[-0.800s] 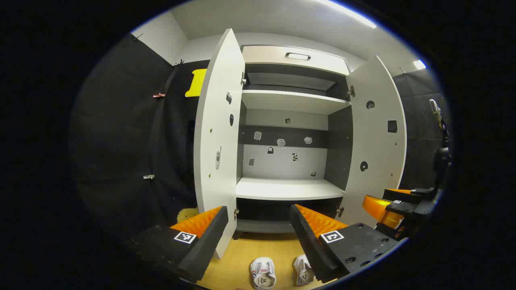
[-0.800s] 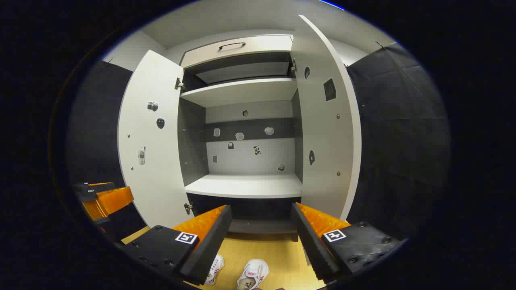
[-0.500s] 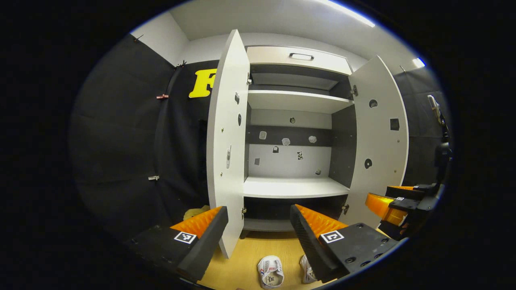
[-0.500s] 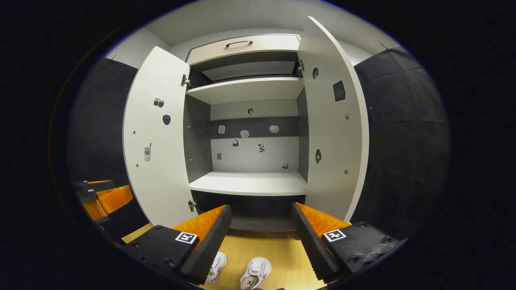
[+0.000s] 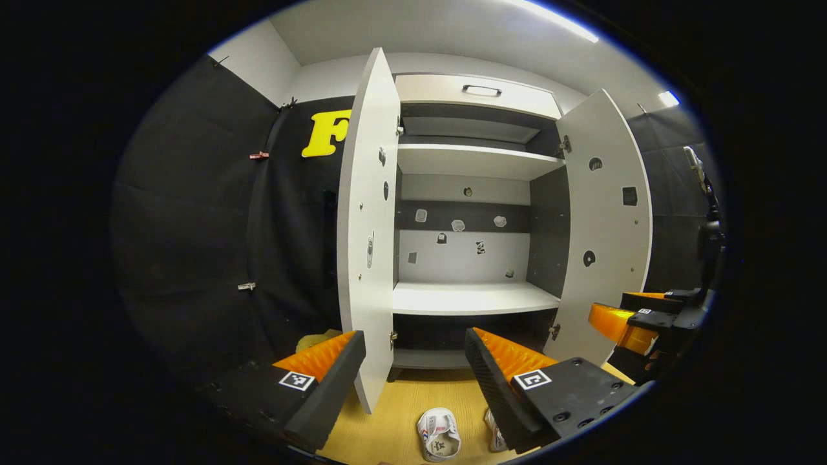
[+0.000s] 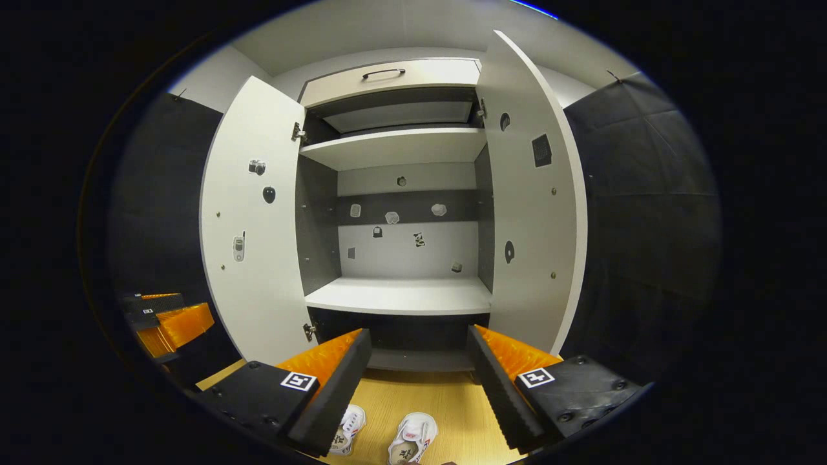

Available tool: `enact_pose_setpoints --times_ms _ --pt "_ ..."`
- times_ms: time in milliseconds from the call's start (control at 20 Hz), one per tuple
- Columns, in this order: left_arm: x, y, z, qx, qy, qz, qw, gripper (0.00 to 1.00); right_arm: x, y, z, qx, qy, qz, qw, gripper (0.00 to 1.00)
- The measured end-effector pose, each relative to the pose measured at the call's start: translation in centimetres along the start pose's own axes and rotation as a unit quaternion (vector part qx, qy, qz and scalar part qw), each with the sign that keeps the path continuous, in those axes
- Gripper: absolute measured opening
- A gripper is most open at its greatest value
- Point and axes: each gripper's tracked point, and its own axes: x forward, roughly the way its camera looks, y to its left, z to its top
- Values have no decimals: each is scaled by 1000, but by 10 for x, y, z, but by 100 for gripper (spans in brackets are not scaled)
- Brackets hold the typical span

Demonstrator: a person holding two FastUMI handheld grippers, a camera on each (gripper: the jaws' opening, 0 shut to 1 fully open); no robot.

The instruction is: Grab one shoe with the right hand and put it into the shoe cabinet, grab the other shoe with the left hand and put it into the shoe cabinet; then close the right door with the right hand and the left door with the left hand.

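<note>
Two white shoes lie on the wooden floor before the cabinet: one shoe (image 5: pixel 439 443) and its partner (image 5: pixel 495 437) partly behind my right-hand finger in the left gripper view; in the right gripper view the same pair are one shoe (image 6: pixel 411 438) and the other shoe (image 6: pixel 348 429). The shoe cabinet (image 5: pixel 475 298) (image 6: pixel 400 295) stands with both doors wide: left door (image 5: pixel 368 232) (image 6: pixel 249 219), right door (image 5: pixel 604 219) (image 6: pixel 533 194). My left gripper (image 5: pixel 413 361) is open above the shoes, nothing between its fingers. My right gripper (image 6: pixel 417 361) is open too, likewise held above the shoes.
The cabinet has a lower shelf and an upper shelf (image 6: pixel 394 145), with a drawer (image 5: pixel 475 92) on top. Black cloth walls flank it on both sides. The other gripper (image 5: pixel 636 323) shows at the right edge of the left gripper view, and the other gripper (image 6: pixel 165 320) at the left edge of the right gripper view.
Both cameras have shifted slightly; in the left gripper view the left door now stands more edge-on and the shoes sit a little further right. Both grippers stay open.
</note>
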Motion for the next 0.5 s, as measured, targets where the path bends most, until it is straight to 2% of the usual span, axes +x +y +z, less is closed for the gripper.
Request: enact_pose_setpoints --times_ms 500 --pt "14 -2 -13 0 9 -25 1000 96 -2 -13 -3 -14 0 -26 1000 97"
